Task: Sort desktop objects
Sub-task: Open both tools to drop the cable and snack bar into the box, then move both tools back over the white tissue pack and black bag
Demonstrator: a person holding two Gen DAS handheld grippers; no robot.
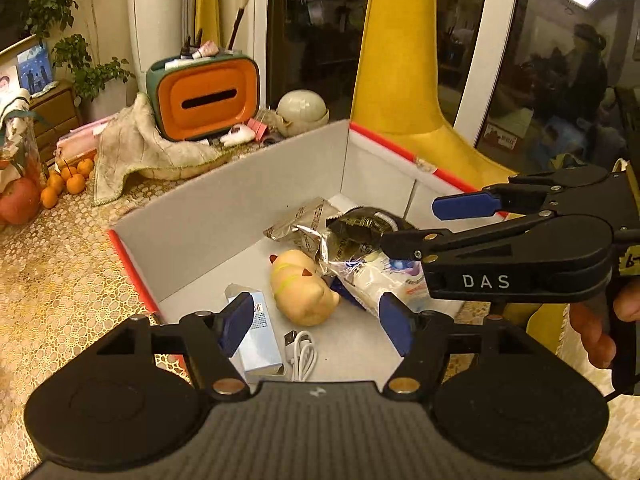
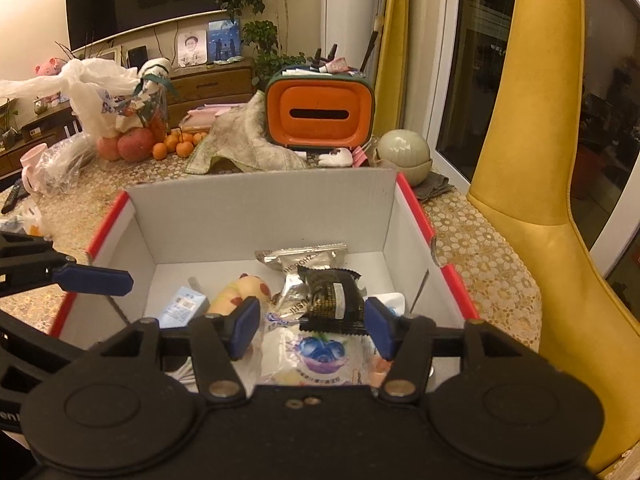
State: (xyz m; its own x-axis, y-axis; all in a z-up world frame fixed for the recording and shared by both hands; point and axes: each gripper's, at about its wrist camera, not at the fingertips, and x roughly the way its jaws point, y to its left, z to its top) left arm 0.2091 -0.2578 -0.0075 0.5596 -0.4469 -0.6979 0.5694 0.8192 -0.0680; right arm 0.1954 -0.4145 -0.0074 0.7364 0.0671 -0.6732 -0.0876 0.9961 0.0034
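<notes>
Both tools are hovering over the white cardboard box [image 2: 256, 208] with red edges, which is sitting on the lace-covered surface [image 2: 476, 248], so the sorting is looking well along: the dark snack packet [image 2: 334, 296], the silver foil packet [image 2: 300, 260], the blueberry-print pouch [image 2: 316, 360], the pig-shaped toy [image 1: 302, 292], the small blue-and-white carton [image 1: 258, 332] and the coiled white USB cable [image 1: 302, 350] are all lying inside it. The right hand-held gripper [image 2: 312, 330] is standing wide, with the dark packet lying between its blue pads but touched by neither, as far as I can judge; this seems to be the drop step just completing. The left hand-held gripper [image 1: 316, 322] is also spread wide and carrying nothing, poised above the carton and cable. The dark packet is lying on top of the foil one, its long axis running roughly away from the right wrist camera towards the box's far wall, sealed ends near and far. The next move is probably calling for lifting clear of the box walls and seeking another loose item outside
</notes>
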